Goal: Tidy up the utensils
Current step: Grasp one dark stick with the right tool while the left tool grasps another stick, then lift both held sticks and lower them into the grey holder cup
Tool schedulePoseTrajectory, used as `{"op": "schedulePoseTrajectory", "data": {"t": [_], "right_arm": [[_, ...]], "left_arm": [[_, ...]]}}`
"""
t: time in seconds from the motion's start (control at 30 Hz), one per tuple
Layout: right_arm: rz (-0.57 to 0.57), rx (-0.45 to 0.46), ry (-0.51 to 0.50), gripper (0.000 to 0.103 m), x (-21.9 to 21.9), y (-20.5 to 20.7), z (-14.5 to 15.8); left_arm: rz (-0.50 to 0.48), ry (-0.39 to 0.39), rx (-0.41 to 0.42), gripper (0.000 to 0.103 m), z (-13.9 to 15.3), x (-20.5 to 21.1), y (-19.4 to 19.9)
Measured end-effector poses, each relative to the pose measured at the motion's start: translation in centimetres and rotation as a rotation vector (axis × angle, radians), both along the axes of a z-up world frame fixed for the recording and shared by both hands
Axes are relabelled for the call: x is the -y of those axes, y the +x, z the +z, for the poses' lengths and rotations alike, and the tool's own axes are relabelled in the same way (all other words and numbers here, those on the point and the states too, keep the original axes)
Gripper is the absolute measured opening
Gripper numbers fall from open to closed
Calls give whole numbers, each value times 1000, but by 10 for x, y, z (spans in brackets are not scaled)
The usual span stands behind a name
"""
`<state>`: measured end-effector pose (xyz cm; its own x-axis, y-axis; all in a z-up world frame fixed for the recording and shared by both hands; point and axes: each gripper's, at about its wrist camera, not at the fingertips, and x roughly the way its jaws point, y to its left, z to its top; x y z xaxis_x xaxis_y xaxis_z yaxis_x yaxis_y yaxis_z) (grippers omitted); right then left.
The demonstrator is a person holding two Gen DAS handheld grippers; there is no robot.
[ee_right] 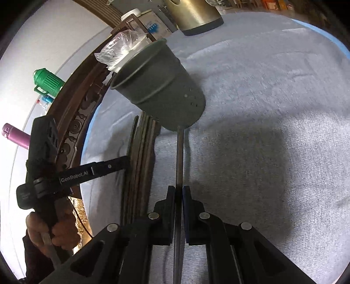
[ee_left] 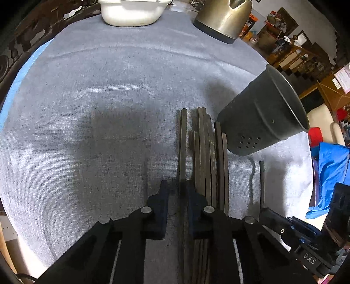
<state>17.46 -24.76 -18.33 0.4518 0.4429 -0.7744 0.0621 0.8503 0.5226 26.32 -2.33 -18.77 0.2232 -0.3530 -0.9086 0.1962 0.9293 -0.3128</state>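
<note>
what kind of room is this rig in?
Probably a lived-in home, at a dining table under a grey cloth. An electric kettle and a white dish stand on it, cluttered wooden shelves behind, and thermos flasks beside it.

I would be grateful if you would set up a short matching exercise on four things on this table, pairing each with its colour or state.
Things:
1. kettle
2. utensil holder
3. dish
4. chopstick in the right gripper

Colour or state:
A. white, at the far edge of the cloth
B. dark, with small holes low on its wall
C. clamped between two fingers
D. brassy metal with a dark base

Pairs: 1-D, 2-B, 3-A, 4-C
</note>
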Motion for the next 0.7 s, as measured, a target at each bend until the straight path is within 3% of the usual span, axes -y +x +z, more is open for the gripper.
{"op": "schedulePoseTrajectory", "data": {"t": [0.13, 0.43, 0.6, 0.7], "right_arm": [[5, -10, -23, 7, -2, 2, 0], [11, -82, -114, 10, -20, 19, -1], [8, -121, -177, 11, -27, 41, 0], [9, -119, -209, 11, -30, 50, -1]], "left_arm": [[0, -17, -8, 8, -1, -14, -7], [5, -12, -47, 8, 6, -49, -25], [13, 12, -33, 24, 14, -52, -11], [13, 19, -39, 25, 13, -50, 0]]}}
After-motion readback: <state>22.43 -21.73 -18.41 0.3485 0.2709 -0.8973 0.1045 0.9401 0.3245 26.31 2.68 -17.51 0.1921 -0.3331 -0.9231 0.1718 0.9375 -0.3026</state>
